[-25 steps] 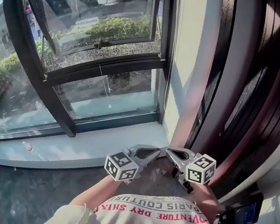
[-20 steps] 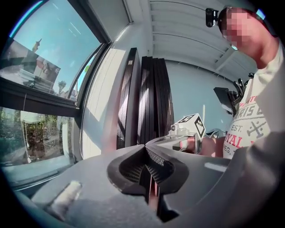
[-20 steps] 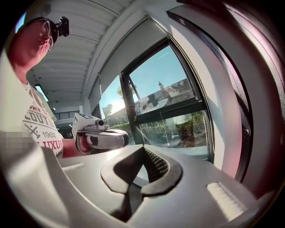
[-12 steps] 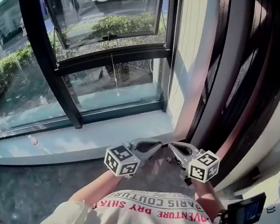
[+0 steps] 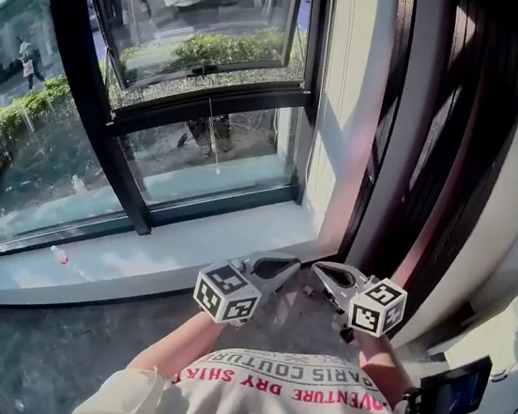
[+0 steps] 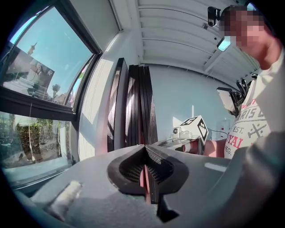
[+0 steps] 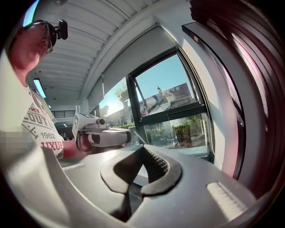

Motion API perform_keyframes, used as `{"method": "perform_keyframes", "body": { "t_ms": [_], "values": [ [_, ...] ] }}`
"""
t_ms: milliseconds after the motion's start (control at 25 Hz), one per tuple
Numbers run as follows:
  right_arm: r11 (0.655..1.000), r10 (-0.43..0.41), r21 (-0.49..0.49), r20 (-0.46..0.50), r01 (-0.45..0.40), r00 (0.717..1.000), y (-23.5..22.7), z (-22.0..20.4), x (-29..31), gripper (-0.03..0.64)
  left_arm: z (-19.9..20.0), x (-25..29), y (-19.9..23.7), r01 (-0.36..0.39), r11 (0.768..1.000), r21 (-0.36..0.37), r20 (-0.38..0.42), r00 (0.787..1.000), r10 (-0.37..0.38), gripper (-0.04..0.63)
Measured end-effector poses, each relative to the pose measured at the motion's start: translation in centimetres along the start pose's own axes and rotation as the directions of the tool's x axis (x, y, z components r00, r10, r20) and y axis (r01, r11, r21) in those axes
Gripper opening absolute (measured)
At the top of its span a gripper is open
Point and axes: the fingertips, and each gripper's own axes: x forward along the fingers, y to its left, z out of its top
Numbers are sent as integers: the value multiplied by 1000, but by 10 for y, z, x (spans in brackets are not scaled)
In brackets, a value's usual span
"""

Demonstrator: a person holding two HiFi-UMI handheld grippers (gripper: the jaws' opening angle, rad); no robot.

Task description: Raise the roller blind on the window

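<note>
both tools are pressed together and empty: left tool (image 5: 293,267), right tool (image 5: 317,272). the roller blind (image 7: 133,55) sits high over the window. a thin cord (image 5: 212,134) hangs vertically ahead-left, and the left tool is judged nearer to it.

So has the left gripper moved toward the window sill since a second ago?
Cannot tell. The whole view shifts with the head; the left gripper sits about as near the window sill as before.
</note>
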Motion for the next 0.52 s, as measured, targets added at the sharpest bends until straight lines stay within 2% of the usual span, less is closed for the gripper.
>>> {"method": "perform_keyframes", "body": {
  "t_ms": [280,520],
  "values": [
    [1000,-7,3,4,7,1000,-5,10,-2,2,12,6,-1,9,1000,9,-4,1000,-9,2],
    [1000,-13,6,14,13,1000,-2,-5,-9,2,0,4,-10,5,1000,18,-2,1000,-5,2]
  ]
}}
